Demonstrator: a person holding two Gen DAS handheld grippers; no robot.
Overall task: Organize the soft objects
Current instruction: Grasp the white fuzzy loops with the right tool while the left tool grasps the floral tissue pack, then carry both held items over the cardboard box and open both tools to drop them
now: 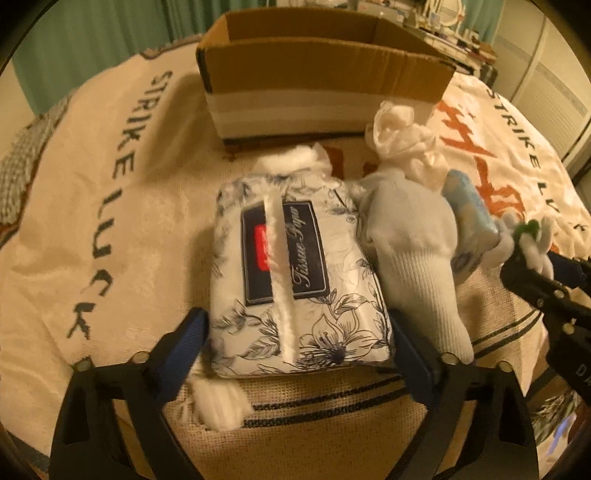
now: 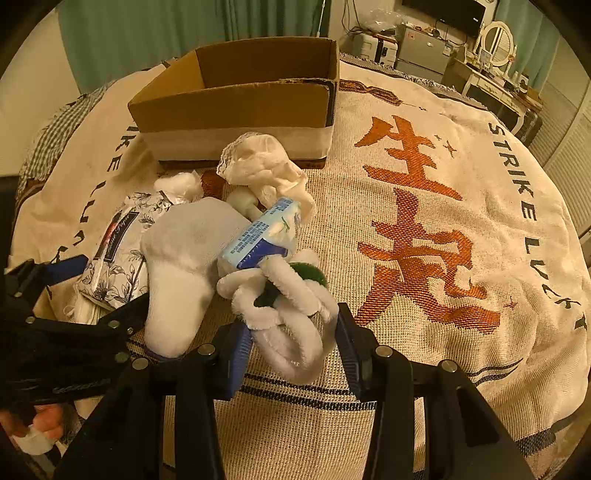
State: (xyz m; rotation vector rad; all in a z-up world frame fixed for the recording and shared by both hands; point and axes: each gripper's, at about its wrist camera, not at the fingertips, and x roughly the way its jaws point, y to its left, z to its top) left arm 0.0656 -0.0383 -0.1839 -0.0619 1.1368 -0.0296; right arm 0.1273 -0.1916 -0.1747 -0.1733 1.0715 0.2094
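On the near middle of the woven blanket (image 2: 424, 236), a floral tissue pack (image 1: 295, 273) is lying flat between the left gripper (image 1: 299, 343)'s fingers (image 1: 192, 332), which are pressing against its two sides and gripping its near end. Just right of it a white sock (image 1: 413, 251) is lying lengthwise, touching the pack's side. To the right of the sock, a small blue-and-white tissue packet (image 2: 264, 236) is resting tilted against it, and a white fluffy loop toy (image 2: 288, 314) with a green patch is sitting between the right gripper (image 2: 291, 350)'s fingers (image 2: 240, 354); these look closed on its plush loops, though the fuzz is hiding the contact itself. Farther off, a crumpled white cloth (image 2: 266, 166) and a wad of cotton (image 1: 291, 160) are lying just in front of an open cardboard box (image 1: 317, 74), which is standing at the far side of the blanket. The blanket is showing orange characters and dark lettering around its edge. Green curtains (image 2: 166, 33) are hanging beyond, with furniture at the far right.
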